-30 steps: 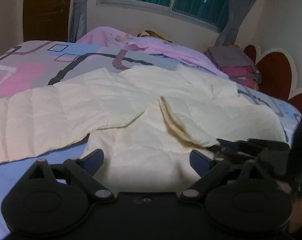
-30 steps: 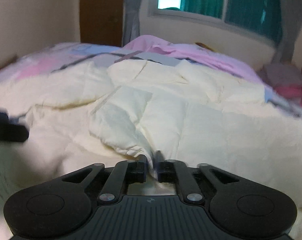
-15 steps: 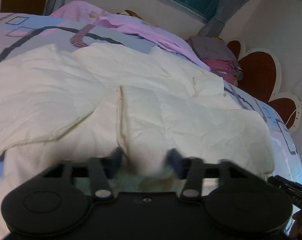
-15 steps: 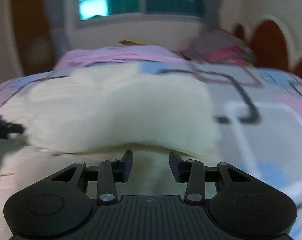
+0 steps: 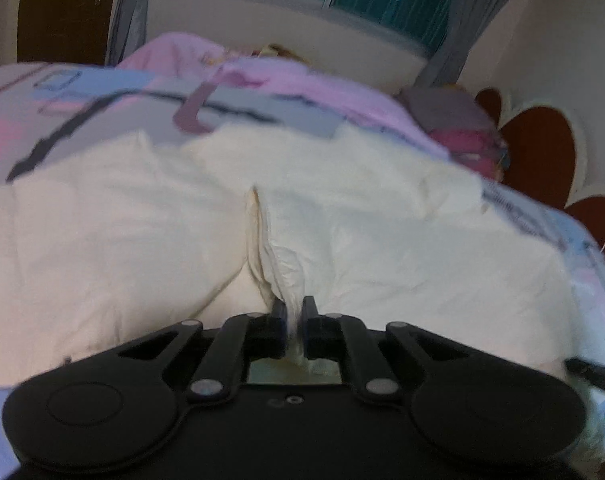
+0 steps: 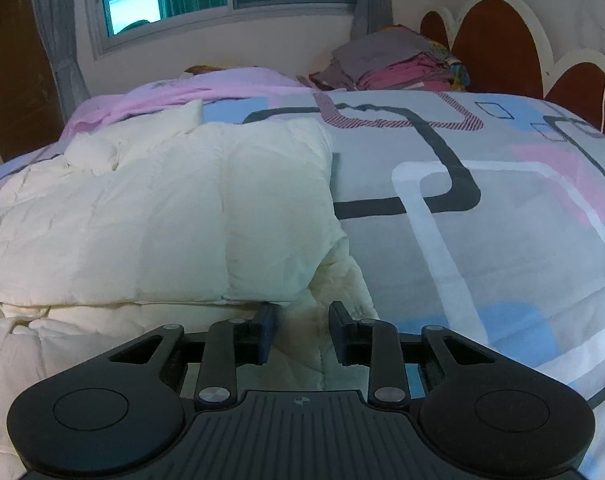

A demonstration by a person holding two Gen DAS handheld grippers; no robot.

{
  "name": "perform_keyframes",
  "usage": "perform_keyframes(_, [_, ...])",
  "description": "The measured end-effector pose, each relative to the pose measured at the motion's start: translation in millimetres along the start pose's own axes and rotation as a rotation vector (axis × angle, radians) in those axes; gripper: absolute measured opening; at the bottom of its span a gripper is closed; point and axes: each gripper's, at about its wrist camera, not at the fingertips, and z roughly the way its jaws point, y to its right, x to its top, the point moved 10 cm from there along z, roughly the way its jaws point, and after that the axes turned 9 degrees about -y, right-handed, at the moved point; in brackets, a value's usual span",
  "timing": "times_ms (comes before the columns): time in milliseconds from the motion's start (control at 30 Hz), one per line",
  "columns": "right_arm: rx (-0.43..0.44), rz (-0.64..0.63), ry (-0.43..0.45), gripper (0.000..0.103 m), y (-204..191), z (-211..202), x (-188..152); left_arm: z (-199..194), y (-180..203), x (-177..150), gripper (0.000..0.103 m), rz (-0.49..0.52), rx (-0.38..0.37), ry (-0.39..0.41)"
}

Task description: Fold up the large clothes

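One cream garment [image 5: 382, 240], pinched by left tongs [image 5: 294, 312].

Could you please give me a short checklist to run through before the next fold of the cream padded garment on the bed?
1. Left gripper has fabric: ok; its jaws have just closed on a pinched ridge of the cream garment.
2. Right gripper has fabric: not ok; its jaws have been closing, but a gap remains and the pads press nothing.
3. Right jaws lined up with the garment's near edge: ok; the edge lies just ahead of them.
4. Bare bedspread beside the garment for folding: ok.
5. Stack of folded clothes out of the way: ok, far by the headboard.
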Motion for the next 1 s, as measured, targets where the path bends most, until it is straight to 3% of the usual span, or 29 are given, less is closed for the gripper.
perform_keyframes(67, [0.02,0.0,0.02,0.03,2.5,-10.2,3.0,2.2,-1.6,-2.4,0.007,-0.004,0.001,0.001])
perform_keyframes(133, [0.039,0.004,0.06,0.03,6.7,-23.3,11.2,-1.6,-2.0,-3.5,0.014,0.004,0.005,0.004])
perform_keyframes(200, [0.056,0.017,0.105,0.03,11.3,-35.6,23.5,-11.7,-8.1,0.0,0.046,-0.007,0.06,0.027])
perform_keyframes(267, [0.075,0.043,0.148,0.03,16.9,-43.2,42.7,-30.8,-13.3,9.5,0.052,-0.001,0.103,0.119])
perform_keyframes(333, [0.081,0.056,0.16,0.03,20.2,-37.8,67.0,-35.2,-9.5,20.3,0.051,0.009,0.081,0.14])
perform_keyframes(400, [0.088,0.061,0.164,0.03,18.9,-28.2,90.6,-29.3,2.6,32.2,0.039,0.04,0.035,0.128])
perform_keyframes(533, [0.101,0.036,0.141,0.029,12.1,9.0,130.1,-1.2,21.3,43.8,0.033,0.114,0.029,0.08])
perform_keyframes(567, [0.102,0.032,0.127,0.02,11.5,18.2,135.1,7.6,24.1,44.1,0.032,0.126,0.03,0.059])
perform_keyframes(633, [0.109,0.034,0.083,0.012,10.9,39.8,140.4,20.6,25.6,43.4,0.032,0.155,0.055,0.04])
perform_keyframes(733, [0.099,0.025,0.018,0.012,15.8,71.6,136.5,34.8,15.4,34.8,0.035,0.158,0.092,0.005])
perform_keyframes(800, [0.096,0.02,-0.024,0.011,19.9,90.1,125.1,37.6,8.4,29.3,0.029,0.171,0.117,-0.006])
perform_keyframes(1000, [0.128,0.084,0.004,0.012,33.9,85.3,122.5,33.3,9.0,31.8,0.029,0.203,0.144,-0.004])
